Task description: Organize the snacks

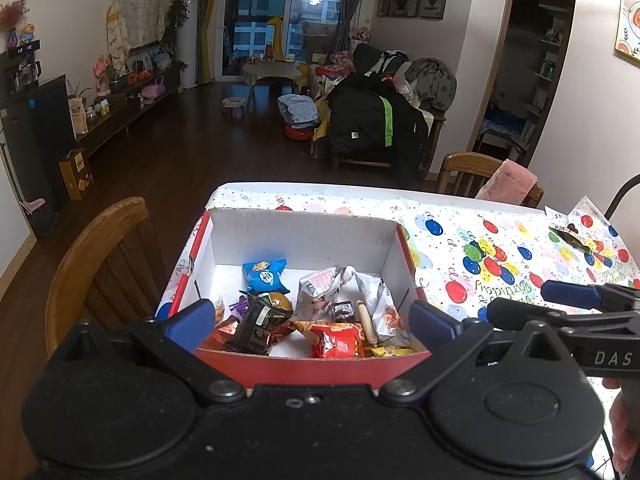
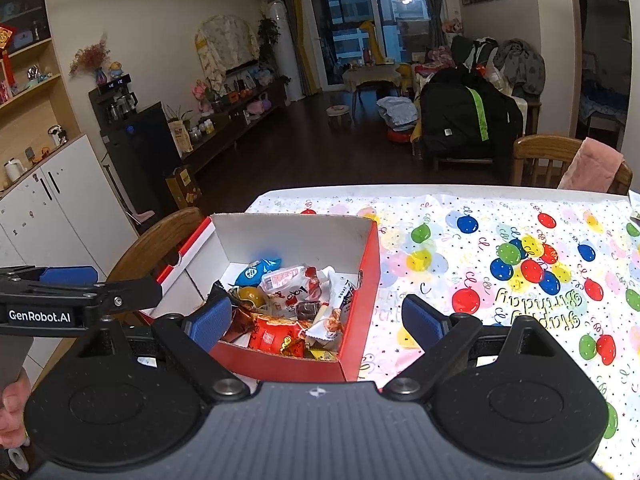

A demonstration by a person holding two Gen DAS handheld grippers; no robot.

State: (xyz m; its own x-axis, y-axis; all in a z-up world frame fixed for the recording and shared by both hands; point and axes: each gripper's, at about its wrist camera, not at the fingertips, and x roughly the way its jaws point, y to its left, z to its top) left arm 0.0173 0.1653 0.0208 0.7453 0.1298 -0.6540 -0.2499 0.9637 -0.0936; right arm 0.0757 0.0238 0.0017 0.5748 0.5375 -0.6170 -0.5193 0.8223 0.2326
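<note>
A red cardboard box [image 1: 390,248] with a white inside stands at the left end of the table. It holds several snacks, among them a blue packet [image 1: 265,276], a black packet [image 1: 260,324], a red packet [image 1: 340,340] and white wrappers [image 1: 320,292]. My left gripper [image 1: 312,322] hovers open over the box's near edge, with nothing between its blue pads. Just right of the box my right gripper [image 2: 316,322] is also open and empty, its left finger over the box's [image 2: 368,280] near corner. From this side the blue packet [image 2: 256,270] and red packet [image 2: 276,338] show too.
A balloon-print birthday cloth [image 2: 520,280] covers the table. A torn wrapper [image 1: 572,236] lies near the far right edge. One wooden chair [image 1: 100,248] stands left of the box; another [image 2: 536,156] with a pink cloth [image 2: 592,168] stands behind the table.
</note>
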